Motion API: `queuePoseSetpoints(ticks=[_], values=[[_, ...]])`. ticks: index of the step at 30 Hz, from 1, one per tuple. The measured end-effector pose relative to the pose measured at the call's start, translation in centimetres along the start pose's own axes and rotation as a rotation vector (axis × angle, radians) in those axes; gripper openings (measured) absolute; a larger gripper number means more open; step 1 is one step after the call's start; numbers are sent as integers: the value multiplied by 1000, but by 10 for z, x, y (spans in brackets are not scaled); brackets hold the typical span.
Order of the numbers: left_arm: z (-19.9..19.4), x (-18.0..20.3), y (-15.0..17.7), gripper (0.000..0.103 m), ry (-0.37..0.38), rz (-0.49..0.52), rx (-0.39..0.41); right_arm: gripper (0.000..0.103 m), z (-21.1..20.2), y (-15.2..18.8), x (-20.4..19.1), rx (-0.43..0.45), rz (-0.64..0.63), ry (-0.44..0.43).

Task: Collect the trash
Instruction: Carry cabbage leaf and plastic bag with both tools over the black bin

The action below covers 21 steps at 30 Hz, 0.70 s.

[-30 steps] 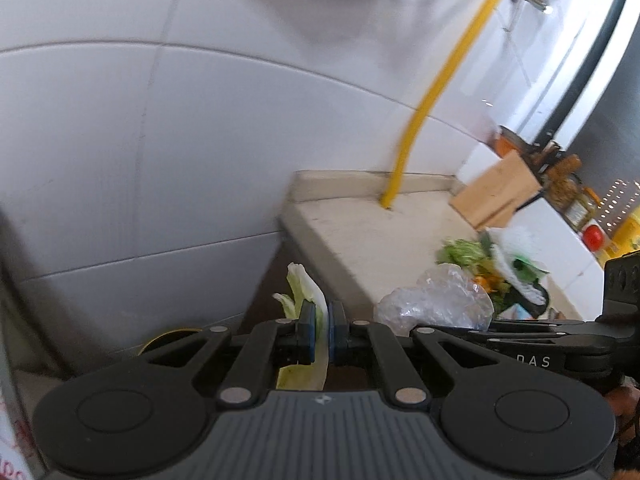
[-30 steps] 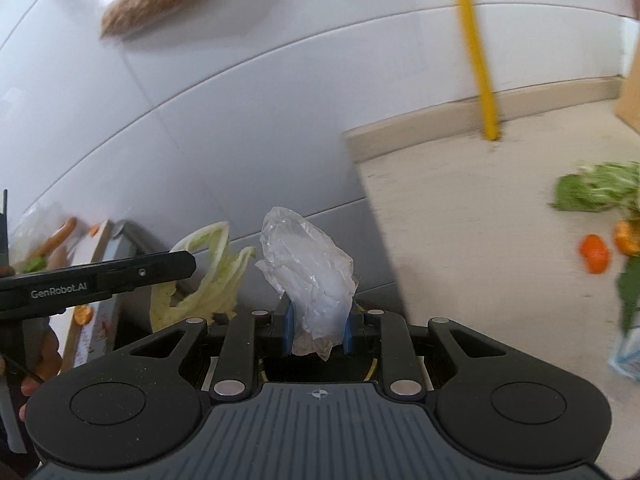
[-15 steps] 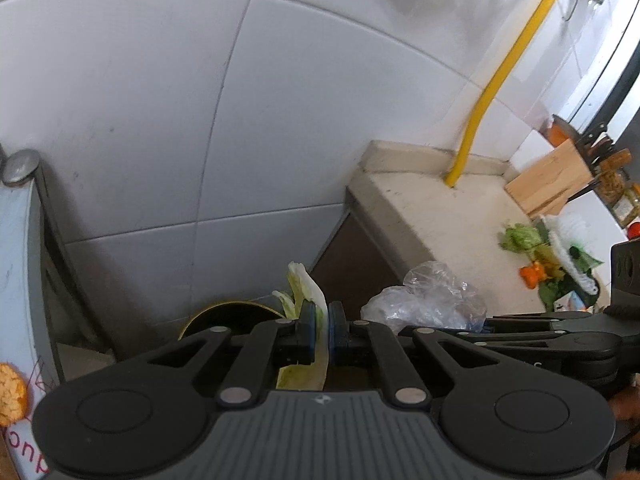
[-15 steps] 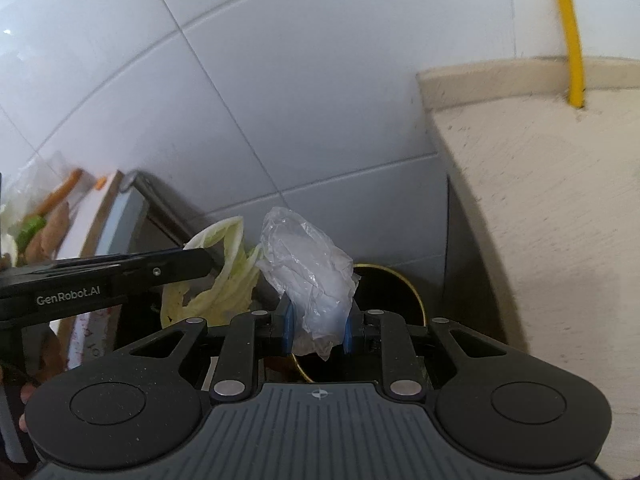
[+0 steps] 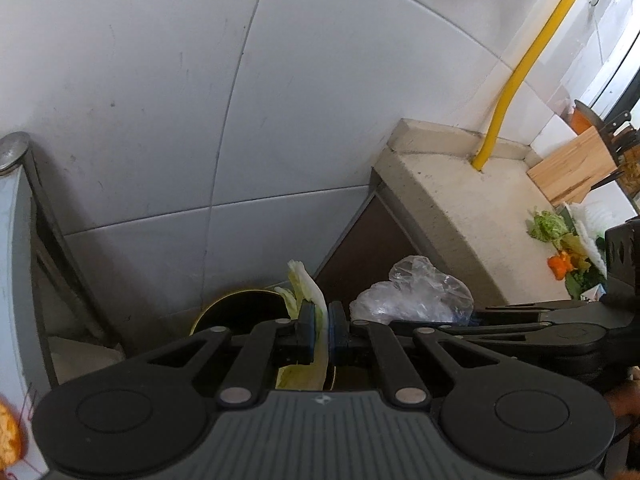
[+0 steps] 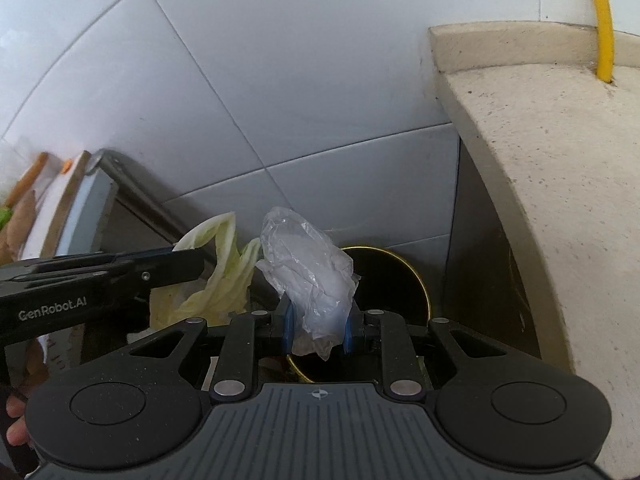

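Observation:
My left gripper (image 5: pixel 319 322) is shut on a pale green cabbage leaf (image 5: pixel 308 292), which hangs down between its pads. My right gripper (image 6: pixel 318 326) is shut on a crumpled clear plastic bag (image 6: pixel 308 268). In the right wrist view the leaf (image 6: pixel 218 276) shows to the left of the bag, with the left gripper's arm (image 6: pixel 100 276) reaching in from the left. A round dark trash bin with a yellow rim (image 6: pixel 396 280) stands on the floor below both grippers, in the gap beside the counter; its rim (image 5: pixel 224 308) also peeks out in the left wrist view.
A beige stone counter (image 6: pixel 560 168) rises on the right, with a yellow pipe (image 5: pixel 516 76) at its back. Vegetable scraps (image 5: pixel 560 240) and a wooden board (image 5: pixel 572 172) lie further along it. A grey-edged unit (image 6: pixel 88 204) stands at left. White tiled wall behind.
Both grippers have sunk and moved left off the counter, toward the gap. The bin has come into view beneath them. Leaf and bag stay gripped.

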<state>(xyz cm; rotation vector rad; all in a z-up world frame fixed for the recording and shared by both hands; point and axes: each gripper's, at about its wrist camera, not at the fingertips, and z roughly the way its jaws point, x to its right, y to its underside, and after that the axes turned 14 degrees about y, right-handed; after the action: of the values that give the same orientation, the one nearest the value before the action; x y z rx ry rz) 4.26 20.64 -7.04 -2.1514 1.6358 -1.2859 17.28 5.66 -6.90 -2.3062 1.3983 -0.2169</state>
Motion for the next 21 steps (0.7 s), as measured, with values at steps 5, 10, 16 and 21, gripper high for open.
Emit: queuePoseSetpoints(ticks=[5, 10, 16, 21], values=[[8, -2, -1, 3, -29, 16, -14, 31, 13, -3, -3, -33, -6, 5], [15, -7, -2, 6, -29, 5, -38, 38, 23, -5, -7, -59, -17, 11], [24, -10, -3, 18, -51, 8, -54, 44, 40, -8, -5, -79, -21, 24], [24, -14, -4, 19, -60, -9, -42, 52, 53, -10, -9, -88, -25, 20]])
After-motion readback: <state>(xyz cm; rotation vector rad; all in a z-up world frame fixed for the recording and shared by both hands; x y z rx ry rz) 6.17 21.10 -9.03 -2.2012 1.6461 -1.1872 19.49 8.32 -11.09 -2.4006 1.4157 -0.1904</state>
